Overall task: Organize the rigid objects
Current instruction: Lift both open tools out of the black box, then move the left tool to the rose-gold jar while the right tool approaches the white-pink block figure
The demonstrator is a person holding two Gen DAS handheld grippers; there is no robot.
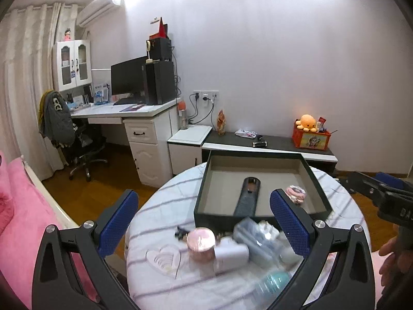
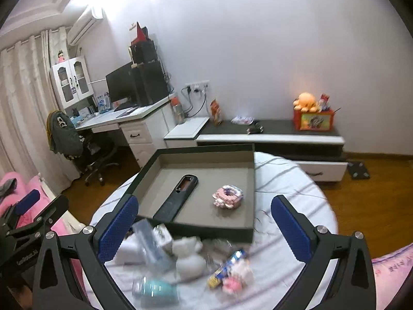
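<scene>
A dark tray [image 1: 255, 153] with a beige floor stands on the round table [image 1: 165, 206]. A black remote [image 1: 247, 196] and a small pink patterned piece [image 1: 296, 192] lie inside it. In front of the tray lie a pink round tin [image 1: 200, 241], a white block [image 1: 231, 254], a clear case [image 1: 258, 235] and a teal bottle [image 1: 273, 281], all blurred. My left gripper [image 1: 204, 193] hangs open above this pile, holding nothing. In the right wrist view my right gripper [image 2: 204, 200] is open and empty over the tray [image 2: 206, 148], a white figurine [image 2: 188, 255] and a colourful packet [image 2: 227, 266].
A pink bed [image 1: 23, 206] lies to the left of the table. Behind it are a white desk [image 1: 124, 112] with a monitor, an office chair [image 1: 77, 142] and a low black-topped bench [image 1: 271, 142] carrying an orange box [image 1: 311, 138]. Wooden floor surrounds the table.
</scene>
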